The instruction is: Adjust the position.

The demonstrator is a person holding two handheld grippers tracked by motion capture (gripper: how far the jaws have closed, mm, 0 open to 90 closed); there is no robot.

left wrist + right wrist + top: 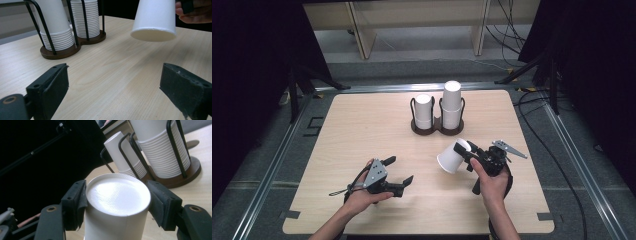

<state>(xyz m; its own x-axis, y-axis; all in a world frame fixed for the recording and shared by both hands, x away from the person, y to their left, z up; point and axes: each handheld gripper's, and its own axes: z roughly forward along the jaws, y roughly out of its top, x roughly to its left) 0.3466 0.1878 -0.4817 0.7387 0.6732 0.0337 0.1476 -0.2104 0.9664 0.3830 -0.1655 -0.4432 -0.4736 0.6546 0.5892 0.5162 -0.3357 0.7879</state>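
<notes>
Hands enter the high view from the bottom edge, each carrying a gripper over the pale wooden table (362, 125). At about seven o'clock from the table's middle the left gripper (399, 170) hovers low over the wood, its jaws standing well apart with nothing between them; the left gripper view shows bare tabletop in the gap between the two black pads. At about four o'clock, a little farther in, the right gripper (463, 148) is clamped on a single white paper cup (453, 157), which is held clear of the table and tilted, its open mouth pointing down and toward the left gripper. In the right gripper view the two jaws press against opposite sides of the cup (117, 207) near its closed base, which faces the camera. From the left gripper view the same cup (155, 18) hangs mouth-down above the wood, with fingers (193, 12) just beside it. Farther off, at roughly twelve o'clock near the far edge, a dark two-slot cup holder (437, 125) with wire uprights stands on the table, carrying two stacks of upturned white cups: a shorter left stack (423, 111) and a taller right stack (452, 104), side by side and well apart from both grippers.
</notes>
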